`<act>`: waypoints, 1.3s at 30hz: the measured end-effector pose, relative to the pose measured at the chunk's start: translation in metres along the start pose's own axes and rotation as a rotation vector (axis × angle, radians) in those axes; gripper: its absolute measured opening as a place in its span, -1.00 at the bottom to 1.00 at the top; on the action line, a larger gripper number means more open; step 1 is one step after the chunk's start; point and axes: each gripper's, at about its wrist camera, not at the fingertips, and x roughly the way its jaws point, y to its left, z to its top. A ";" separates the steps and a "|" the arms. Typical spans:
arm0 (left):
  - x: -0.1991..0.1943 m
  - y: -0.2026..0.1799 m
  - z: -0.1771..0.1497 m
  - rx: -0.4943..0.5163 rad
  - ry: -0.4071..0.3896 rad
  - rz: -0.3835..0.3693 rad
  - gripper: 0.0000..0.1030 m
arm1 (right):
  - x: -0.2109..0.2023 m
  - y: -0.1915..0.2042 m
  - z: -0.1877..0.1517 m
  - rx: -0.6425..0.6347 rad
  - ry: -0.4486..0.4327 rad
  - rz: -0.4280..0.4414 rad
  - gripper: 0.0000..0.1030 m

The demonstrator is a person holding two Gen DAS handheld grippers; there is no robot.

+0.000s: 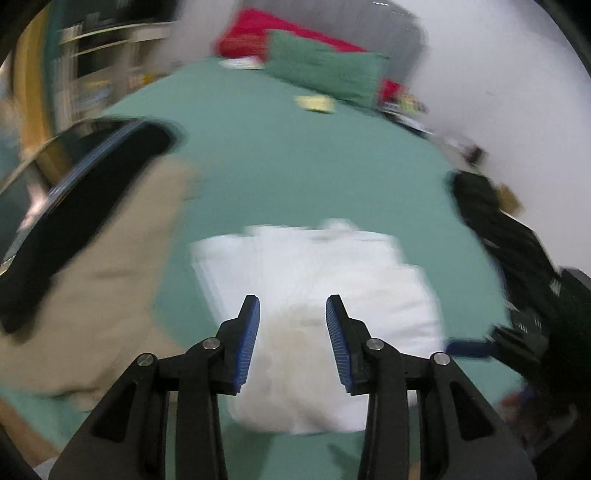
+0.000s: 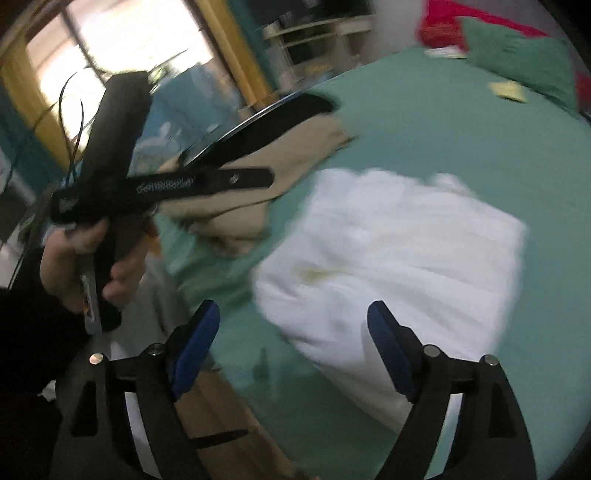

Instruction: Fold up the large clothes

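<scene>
Over the teal-green bedsheet, the left wrist view looks down along the left gripper, whose 2 blue-padded fingers stand apart with nothing between them, released above the near part of a folded white garment. That white garment lies flat on the sheet in the near middle, a faint yellowish stain on its near half. To the left lies a beige garment, and a black elongated object with a shiny metal rim rests over its far left part. At the right edge a heap of dark clothing sits beside the pale wall. At the far end a green pillow leans against a red cushion. The picture is blurred.

From the right wrist view, the right gripper shows its 2 blue pads spread wide and empty, released above the near left edge of the white garment, not touching it. To the left a person's hand grips the black handle of the other gripper unit, held above the beige garment. Beyond lie the teal sheet, the green pillow and the red cushion at the far right. A bright window with yellow curtains fills the far left.
</scene>
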 end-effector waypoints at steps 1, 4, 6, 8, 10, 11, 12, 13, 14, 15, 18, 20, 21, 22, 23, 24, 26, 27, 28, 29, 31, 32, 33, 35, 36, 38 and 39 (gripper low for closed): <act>0.009 -0.018 0.001 0.040 0.018 -0.047 -0.10 | -0.009 -0.019 -0.007 0.044 -0.015 -0.055 0.65; 0.047 -0.046 -0.004 0.162 0.115 -0.003 -0.08 | -0.014 -0.065 -0.027 0.179 -0.005 -0.158 0.65; 0.068 -0.039 -0.011 0.187 0.151 0.091 -0.08 | -0.014 -0.085 -0.038 0.238 -0.007 -0.196 0.65; 0.078 -0.023 -0.020 0.217 0.165 0.236 -0.08 | -0.011 -0.103 -0.047 0.296 -0.014 -0.185 0.65; 0.084 0.005 -0.029 0.190 0.183 0.367 -0.08 | -0.003 -0.113 -0.055 0.334 -0.015 -0.170 0.65; 0.084 0.021 -0.032 0.148 0.197 0.402 -0.08 | 0.003 -0.115 -0.055 0.343 -0.012 -0.163 0.65; 0.081 0.035 -0.034 0.102 0.199 0.420 -0.08 | 0.010 -0.115 -0.054 0.350 -0.007 -0.159 0.65; 0.076 0.045 -0.034 0.060 0.188 0.420 -0.08 | 0.016 -0.116 -0.054 0.357 -0.004 -0.152 0.65; 0.072 0.050 -0.033 0.037 0.178 0.418 -0.08 | 0.016 -0.118 -0.049 0.361 -0.009 -0.145 0.65; 0.067 0.053 -0.030 0.011 0.155 0.408 -0.08 | 0.017 -0.119 -0.047 0.368 -0.025 -0.127 0.65; 0.053 0.059 -0.022 -0.056 0.086 0.315 -0.08 | 0.015 -0.117 -0.047 0.401 -0.092 -0.052 0.65; 0.055 0.063 -0.021 -0.119 0.086 0.253 -0.05 | 0.019 -0.115 -0.045 0.425 -0.121 0.026 0.65; 0.056 0.064 -0.023 -0.134 0.091 0.239 -0.04 | 0.031 -0.112 -0.041 0.443 -0.113 0.054 0.63; 0.058 0.064 -0.026 -0.142 0.103 0.220 -0.04 | 0.046 -0.113 -0.041 0.472 -0.084 0.105 0.43; 0.058 0.061 -0.028 -0.143 0.110 0.206 -0.04 | 0.056 -0.111 -0.042 0.484 -0.062 0.135 0.30; 0.058 0.058 -0.030 -0.139 0.111 0.196 -0.04 | 0.065 -0.108 -0.043 0.498 -0.048 0.130 0.20; 0.052 0.056 -0.038 -0.113 0.097 0.186 -0.04 | 0.072 -0.105 -0.045 0.512 -0.068 0.132 -0.13; 0.050 0.051 -0.040 -0.096 0.094 0.179 -0.03 | 0.069 -0.103 -0.045 0.506 -0.064 0.115 -0.38; 0.046 0.048 -0.044 -0.091 0.093 0.172 -0.03 | 0.064 -0.100 -0.044 0.487 -0.060 0.091 -0.48; 0.046 0.046 -0.043 -0.086 0.092 0.161 -0.03 | 0.059 -0.097 -0.044 0.465 -0.054 0.065 -0.49; 0.042 0.038 -0.044 -0.066 0.090 0.141 -0.03 | 0.042 -0.089 -0.042 0.396 -0.035 -0.017 -0.53; 0.039 0.035 -0.043 -0.058 0.084 0.134 -0.02 | 0.037 -0.088 -0.041 0.382 -0.027 -0.046 -0.53; 0.038 0.028 -0.044 -0.049 0.077 0.126 -0.02 | 0.030 -0.086 -0.043 0.362 -0.016 -0.088 -0.53; 0.036 0.021 -0.045 -0.044 0.072 0.115 0.00 | 0.008 -0.090 -0.055 0.332 0.000 -0.180 -0.53; 0.038 0.015 -0.045 -0.040 0.070 0.109 0.02 | -0.001 -0.092 -0.061 0.335 0.005 -0.203 -0.53; 0.044 0.001 -0.046 -0.017 0.076 0.095 0.03 | -0.015 -0.097 -0.072 0.336 0.013 -0.241 -0.53; 0.049 -0.010 -0.047 0.002 0.083 0.074 0.05 | -0.022 -0.099 -0.079 0.331 0.018 -0.263 -0.52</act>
